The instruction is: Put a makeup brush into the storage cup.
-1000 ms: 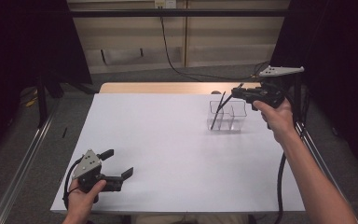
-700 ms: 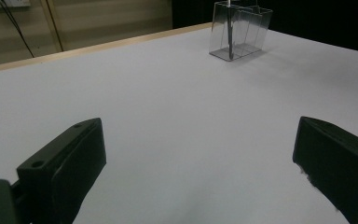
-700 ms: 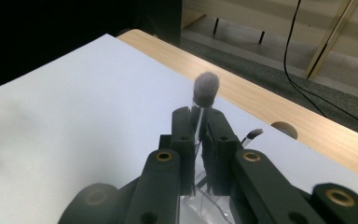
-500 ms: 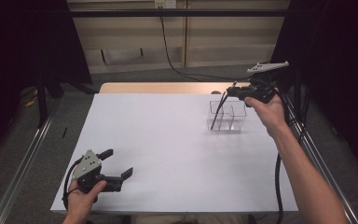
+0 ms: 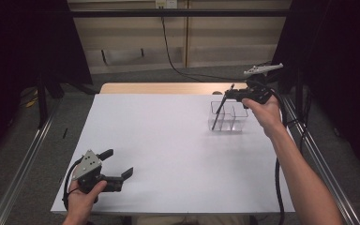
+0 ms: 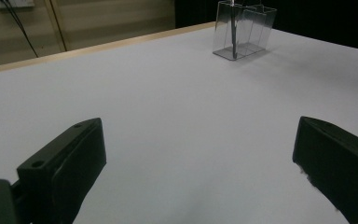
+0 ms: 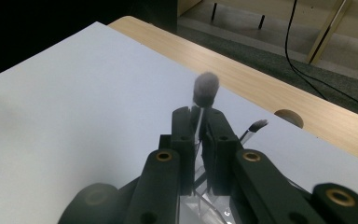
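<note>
- Toward the far right corner of the white surface (image 5: pixel 168 140) stands a clear divided organizer (image 5: pixel 228 117); you hold a makeup brush (image 5: pixel 219 112) over it with your right gripper (image 5: pixel 229 95).
- Brush position: its handle slants down into the organizer's left compartment, bristle end up. In the right gripper view the soft dark head (image 7: pixel 206 88) rises just past the fingertips, and a second, smaller brush (image 7: pixel 256 126) leans beside it. The slant suggests you are guiding the handle tip in past the wall so that it will stand leaning, head clear of the rim.
- Right fingers (image 7: pixel 182 140): closed on the brush's thin handle, gripping it just below the head, which leaves most of the shaft free to slide into the compartment.
- Left gripper (image 5: pixel 119 171): rests low at the near left of the surface, well apart from the organizer (image 6: pixel 243 30), likely parked to stay out of the way.
- Left fingers (image 6: pixel 65 163): spread wide, with bare surface between them; they hold and touch nothing.
</note>
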The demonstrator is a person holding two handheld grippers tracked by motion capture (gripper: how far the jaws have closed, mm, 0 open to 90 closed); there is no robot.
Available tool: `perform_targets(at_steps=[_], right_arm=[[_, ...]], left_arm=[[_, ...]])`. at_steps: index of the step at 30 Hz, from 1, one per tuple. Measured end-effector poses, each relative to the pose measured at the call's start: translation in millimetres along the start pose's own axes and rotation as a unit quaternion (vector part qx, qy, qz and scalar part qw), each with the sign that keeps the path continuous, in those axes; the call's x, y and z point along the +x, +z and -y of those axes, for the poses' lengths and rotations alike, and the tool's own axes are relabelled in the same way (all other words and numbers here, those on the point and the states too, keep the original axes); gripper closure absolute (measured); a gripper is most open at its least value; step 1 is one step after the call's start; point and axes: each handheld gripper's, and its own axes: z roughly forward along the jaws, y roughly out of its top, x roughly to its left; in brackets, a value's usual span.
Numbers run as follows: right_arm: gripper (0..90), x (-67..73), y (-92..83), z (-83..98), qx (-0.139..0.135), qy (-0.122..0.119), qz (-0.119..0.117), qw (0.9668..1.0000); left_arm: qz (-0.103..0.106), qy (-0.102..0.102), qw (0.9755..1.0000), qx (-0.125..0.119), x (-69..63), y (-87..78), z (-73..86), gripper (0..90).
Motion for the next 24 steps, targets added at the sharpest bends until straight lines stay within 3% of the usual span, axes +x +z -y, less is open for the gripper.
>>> perform_targets(at_steps=[5,13,24], right_arm=[[83.7,-0.7,5.5,1.4,0.006,0.002,-0.001,1.0],[83.7,-7.8,9.3,5.8,0.015,0.013,0.003,0.9998],[83.7,-6.6,21.0,11.6,0.02,0.017,-0.004,0.9996]], left_arm=[[0.001,0.002,1.0,0.009,0.4,1.1,0.7,2.7],[0.002,0.003,1.0,0.008,0.1,1.7,0.6,2.7],[0.0,0.002,1.0,0.007,0.4,0.7,0.6,2.7]])
